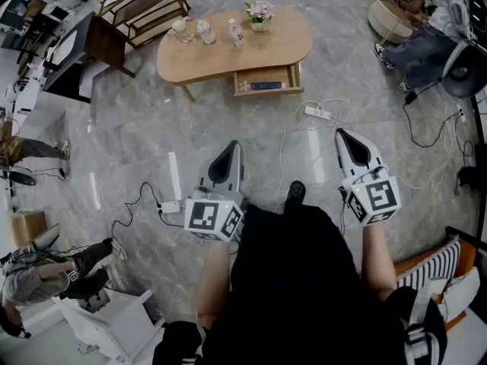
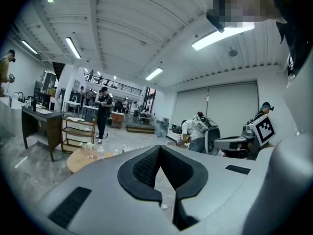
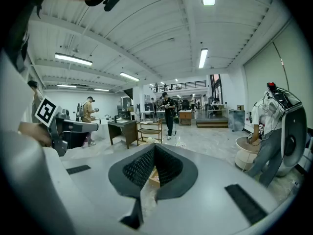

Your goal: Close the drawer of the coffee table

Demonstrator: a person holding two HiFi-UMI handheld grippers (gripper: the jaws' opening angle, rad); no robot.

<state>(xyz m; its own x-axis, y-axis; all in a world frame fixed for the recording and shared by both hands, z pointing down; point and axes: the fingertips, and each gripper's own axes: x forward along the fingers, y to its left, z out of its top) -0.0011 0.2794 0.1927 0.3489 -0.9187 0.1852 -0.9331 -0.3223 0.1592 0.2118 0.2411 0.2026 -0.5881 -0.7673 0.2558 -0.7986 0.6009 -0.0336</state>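
Observation:
The oval wooden coffee table [image 1: 228,52] stands across the grey floor at the top of the head view. Its drawer [image 1: 266,80] is pulled out on the near side, with a dark blue flat item inside. Both grippers are held well short of the table, over the floor. My left gripper [image 1: 233,147] is shut and empty, and so is my right gripper [image 1: 342,135]. In the left gripper view the shut left gripper [image 2: 160,149] covers most of the table [image 2: 80,158]. In the right gripper view a bit of the drawer [image 3: 153,176] shows behind the shut right gripper [image 3: 154,146].
A glass, two bottles and a flower pot [image 1: 259,14] stand on the table top. A white power strip [image 1: 318,112] and its cables lie on the floor between me and the table. A wooden shelf [image 1: 144,2], a dark desk [image 1: 103,40], a round tub [image 1: 392,10] and people ring the area.

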